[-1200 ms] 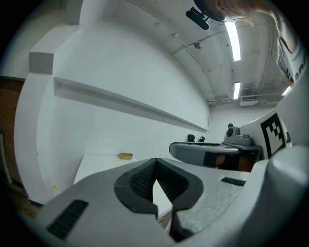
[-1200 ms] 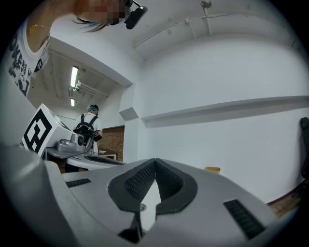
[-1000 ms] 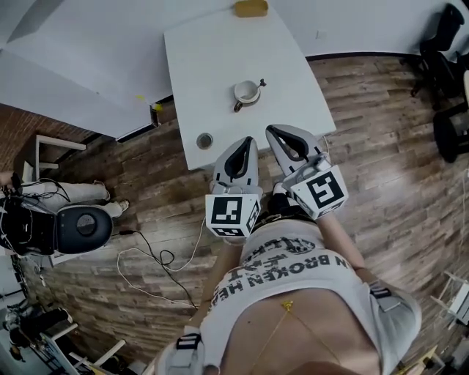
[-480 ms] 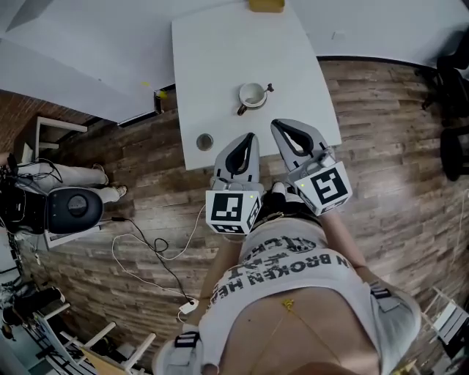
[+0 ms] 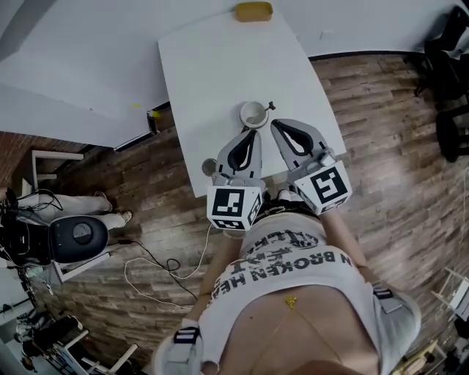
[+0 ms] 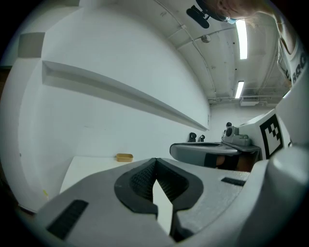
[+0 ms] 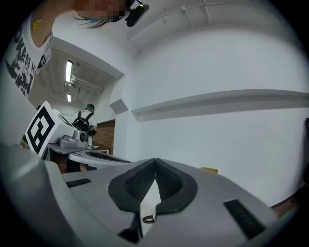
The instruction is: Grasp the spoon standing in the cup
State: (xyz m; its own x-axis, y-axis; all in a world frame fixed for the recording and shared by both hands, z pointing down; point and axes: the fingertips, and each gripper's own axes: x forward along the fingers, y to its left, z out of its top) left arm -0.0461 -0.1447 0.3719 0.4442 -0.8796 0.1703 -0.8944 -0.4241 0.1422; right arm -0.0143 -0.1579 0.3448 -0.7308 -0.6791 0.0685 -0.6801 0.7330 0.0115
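Note:
A white cup stands on the white table near its front edge. A spoon leans out of the cup to the right. In the head view my left gripper is shut with its tips just short of the cup's near side. My right gripper is shut too, just in front of the spoon's handle end. Neither holds anything. In the left gripper view the pads meet at the tip. In the right gripper view a small metal ring shows through the slit below the shut pads.
A yellow object lies at the table's far edge, and a small round thing lies by the front left corner, half behind my left gripper. Wooden floor surrounds the table, with cables and a round device at the left.
Both grippers have moved forward over the table's front edge, and the cup and spoon now lie right at their tips. Both stay shut.

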